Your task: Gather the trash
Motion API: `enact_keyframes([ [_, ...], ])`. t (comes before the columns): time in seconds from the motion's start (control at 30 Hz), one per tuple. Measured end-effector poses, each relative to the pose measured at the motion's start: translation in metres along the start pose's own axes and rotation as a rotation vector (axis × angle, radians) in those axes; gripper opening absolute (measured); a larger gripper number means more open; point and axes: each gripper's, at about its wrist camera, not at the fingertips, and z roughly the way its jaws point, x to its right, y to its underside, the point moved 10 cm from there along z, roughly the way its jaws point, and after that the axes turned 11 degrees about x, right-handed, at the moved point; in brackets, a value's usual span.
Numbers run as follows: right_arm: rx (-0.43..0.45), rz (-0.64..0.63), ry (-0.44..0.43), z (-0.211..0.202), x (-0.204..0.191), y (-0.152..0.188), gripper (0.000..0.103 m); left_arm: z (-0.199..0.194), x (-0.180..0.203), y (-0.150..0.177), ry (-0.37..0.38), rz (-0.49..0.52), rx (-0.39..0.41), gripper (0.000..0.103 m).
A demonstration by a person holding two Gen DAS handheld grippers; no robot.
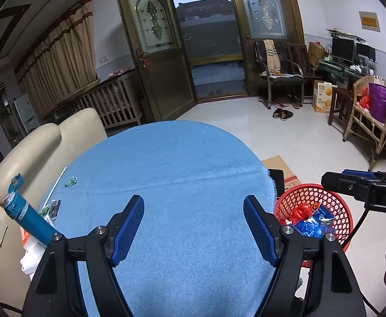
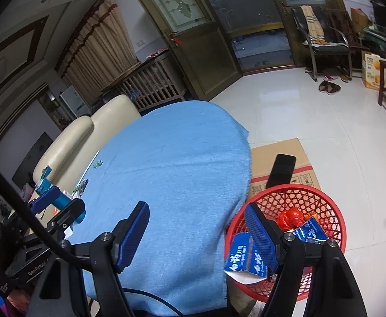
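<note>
Nearest the cameras, the left gripper [image 1: 194, 231] and the right gripper [image 2: 196, 235] are both standing wide with nothing between their blue ribbed pads, hovering over the near part of the round table draped in a light blue cloth [image 1: 171, 174]. Just right of the table's near edge, on the floor, the red plastic lattice basket [image 2: 335, 219] is already holding several pieces: a crumpled red wrapper [image 2: 290, 218] and torn blue-and-white cartons [image 2: 241, 257], so part of the collecting looks done. Along the table's left edge, leftover rubbish is waiting: a teal cylindrical tube with its flip lid open [image 1: 28, 215], some small printed packets [image 1: 54, 207] beside it, and farther along a crumpled green scrap [image 1: 71, 181] next to a thin white stick [image 1: 57, 182]. Those items appear to be what is left. Beyond the basket, a black phone [image 2: 281, 170] is lying on a flattened brown cardboard box [image 2: 274, 155].
</note>
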Motion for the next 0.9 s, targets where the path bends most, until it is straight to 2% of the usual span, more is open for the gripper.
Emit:
enact_keyframes([
  [0.9, 0.059, -0.152, -0.072, -0.007, -0.089, 0.006, 0.078, -0.029, -0.061, 0.005, -0.130, -0.104, 0.049, 0.079],
])
